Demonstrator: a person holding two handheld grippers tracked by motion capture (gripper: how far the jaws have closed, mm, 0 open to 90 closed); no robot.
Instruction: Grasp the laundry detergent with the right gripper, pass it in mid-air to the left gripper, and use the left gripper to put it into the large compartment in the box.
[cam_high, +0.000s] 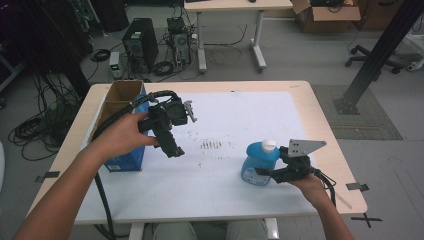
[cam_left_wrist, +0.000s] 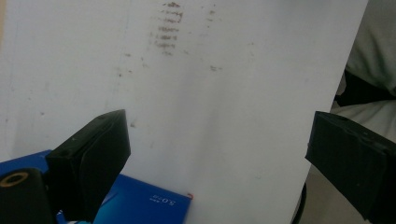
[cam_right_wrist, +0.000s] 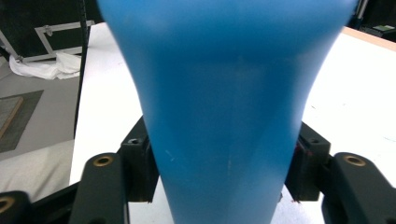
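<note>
the high view takes in the whole counter (cam_high: 300, 100) with its white sheet, and shows the right tool (cam_high: 270, 169) reaching in from the near right edge to a blue bottle (cam_high: 257, 162) that stands upright on the sheet, towards the right and near the person's side. the right gripper view brings that same blue bottle (cam_right_wrist: 224, 107) up so close that its shape is lost: a smooth plain blue body, wide at the top of the picture and narrowing between the two black jaws, which press on it from either side, so this tool has hold of it. from above, the bottle has a rounded blue body, a white cap and a label low on its front, too small to read

the left tool (cam_high: 170, 131) is held up above the counter's left half, beside a blue box (cam_high: 131, 159). the left gripper view looks down on the white sheet with its jaws standing wide apart and nothing between them; a corner of the blue box (cam_left_wrist: 149, 203) lies at the bottom, with small white print too blurred to read. brown smudges (cam_left_wrist: 166, 28) on the sheet sit in short rows there, and the high view places them near the middle of the counter

count: one bottle, one blue box, two tools, one in each hand
</note>
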